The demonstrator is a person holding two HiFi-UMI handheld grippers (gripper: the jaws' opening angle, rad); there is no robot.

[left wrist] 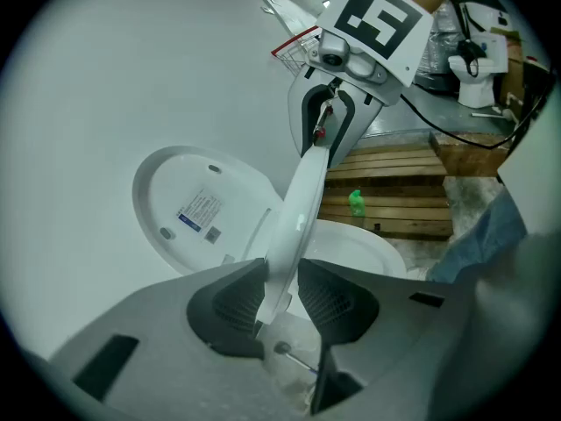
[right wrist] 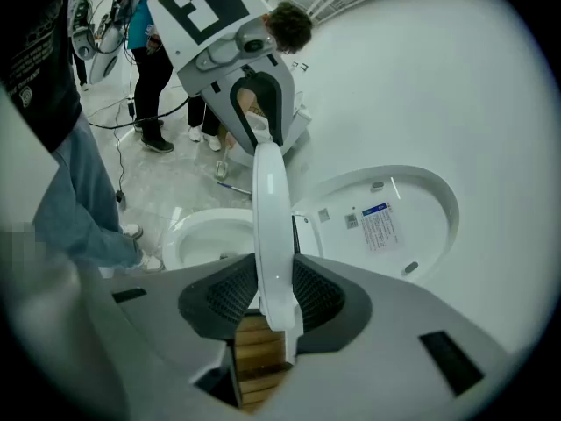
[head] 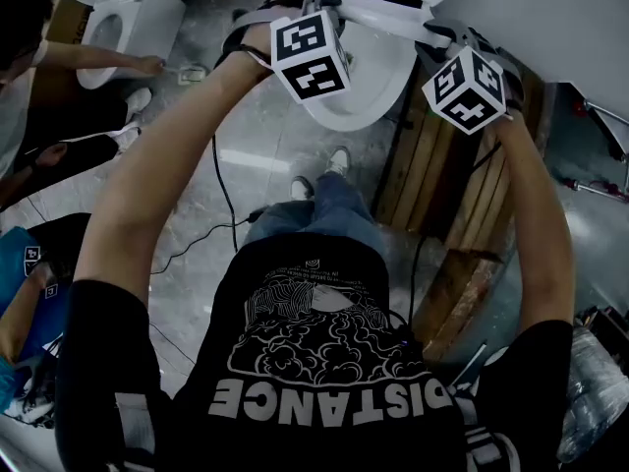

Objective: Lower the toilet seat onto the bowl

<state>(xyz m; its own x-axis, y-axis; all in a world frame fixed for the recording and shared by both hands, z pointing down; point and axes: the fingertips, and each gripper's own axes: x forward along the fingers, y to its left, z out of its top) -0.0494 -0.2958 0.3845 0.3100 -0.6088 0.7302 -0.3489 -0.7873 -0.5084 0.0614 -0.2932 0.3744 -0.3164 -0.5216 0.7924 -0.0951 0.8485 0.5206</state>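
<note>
The left tool pinches one side of the white toilet seat, pads pressed on its rim; the right tool pinches the opposite side the same way; the seat stands tilted, edge-on between them, lifted off the bowl below; the lid stands open behind it; a wooden pallet lies just beside the bowl.

Left gripper and right gripper meet the toilet seat at the toilet bowl's far end. Wooden pallet is just right of the bowl.
</note>
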